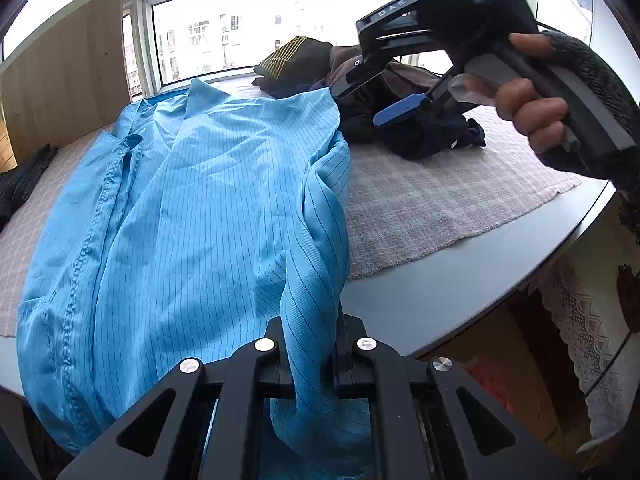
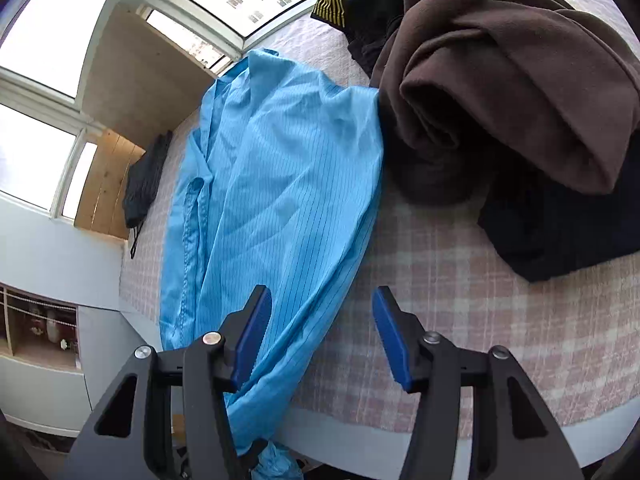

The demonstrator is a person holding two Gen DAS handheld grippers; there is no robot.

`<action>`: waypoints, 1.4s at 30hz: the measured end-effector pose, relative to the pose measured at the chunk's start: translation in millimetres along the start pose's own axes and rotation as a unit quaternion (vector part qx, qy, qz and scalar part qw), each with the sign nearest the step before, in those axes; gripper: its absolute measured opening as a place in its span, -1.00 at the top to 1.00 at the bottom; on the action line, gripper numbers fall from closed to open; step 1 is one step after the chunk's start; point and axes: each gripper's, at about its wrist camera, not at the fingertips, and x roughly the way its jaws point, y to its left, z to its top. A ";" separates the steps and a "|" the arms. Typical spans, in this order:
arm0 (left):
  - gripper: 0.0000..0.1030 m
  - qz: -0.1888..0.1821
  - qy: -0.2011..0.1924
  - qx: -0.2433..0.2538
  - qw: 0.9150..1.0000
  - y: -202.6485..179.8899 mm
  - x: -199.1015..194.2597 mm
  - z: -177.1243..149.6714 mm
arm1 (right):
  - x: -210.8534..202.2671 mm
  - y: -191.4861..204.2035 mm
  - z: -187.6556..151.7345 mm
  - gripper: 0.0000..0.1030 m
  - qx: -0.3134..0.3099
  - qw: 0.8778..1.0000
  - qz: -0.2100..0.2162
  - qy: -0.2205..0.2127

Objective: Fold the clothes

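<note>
The blue shirt (image 1: 192, 200) lies lengthwise on the worktop (image 1: 420, 300), its near end draped off the edge. The left gripper (image 1: 312, 364) has its jaws clenched on that end. The thin, slippery-looking cloth will likely sag, so grip seams or corners. The right gripper (image 2: 320, 340) hovers, jaws spread, empty.

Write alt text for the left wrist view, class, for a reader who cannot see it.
The left gripper is shut on a bunched edge of a blue striped garment spread over a checked cloth. The right gripper, open, hangs above a pile of dark clothes.
</note>
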 end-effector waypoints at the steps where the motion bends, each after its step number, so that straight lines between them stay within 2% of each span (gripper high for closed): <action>1: 0.83 -0.002 -0.002 0.000 1.000 2.3 0.4 1.9 | 11.2 -4.7 15.2 -0.01 0.010 1.000 -0.023 0.000; 4: 0.83 -0.010 -0.002 -0.003 1.000 5.9 0.2 4.9 | 44.5 -16.5 49.6 -0.01 0.033 0.997 -0.062 0.020; 7: 0.83 -0.028 0.001 -0.018 0.999 8.8 -1.1 5.6 | 64.7 -19.1 65.9 -0.01 0.045 0.997 -0.051 0.033; 9: 0.83 -0.042 0.002 -0.027 0.999 11.3 -1.5 5.3 | 69.7 -20.3 72.0 0.09 0.057 0.997 -0.042 0.029; 11: 0.83 -0.056 0.005 -0.039 0.998 15.5 -0.3 5.5 | 71.8 -22.4 77.2 0.80 0.075 0.996 -0.030 0.033; 14: 0.83 -0.087 0.010 -0.076 0.993 28.5 0.9 5.3 | 64.6 -6.6 78.8 0.86 0.066 0.997 -0.020 0.015; 16: 0.83 -0.101 0.011 -0.099 0.990 38.8 -0.3 2.7 | 59.1 11.6 77.4 0.87 0.049 0.998 -0.025 0.005; 19: 0.83 -0.112 0.012 -0.131 0.985 55.4 -3.2 -2.4 | 52.5 38.9 72.5 0.88 0.048 0.999 -0.010 -0.004; 23: 0.83 -0.122 0.006 -0.163 0.979 75.0 -9.9 -10.8 | 49.0 98.6 81.1 0.90 -0.037 0.998 -0.049 -0.023; 27: 0.83 -0.130 0.005 -0.211 0.969 96.4 -10.1 -23.6 | 67.0 157.3 85.7 0.90 -0.102 0.993 -0.053 -0.010; 31: 0.79 -0.126 0.009 -0.252 0.960 118.4 -10.5 -40.0 | 108.2 209.6 79.2 0.90 -0.169 0.982 -0.079 0.019; 35: 0.78 -0.116 0.020 -0.293 0.949 140.2 -5.0 -58.5 | 155.4 251.5 67.0 0.90 -0.227 0.966 -0.117 0.046; 39: 0.70 -0.120 0.032 -0.334 0.934 159.5 3.1 -76.8 | 206.9 271.7 56.6 0.90 -0.260 0.952 -0.137 0.085; 42: 0.70 -0.127 0.033 -0.345 0.929 166.2 5.9 -82.2 | 229.1 282.3 47.7 0.82 -0.301 0.932 -0.168 0.109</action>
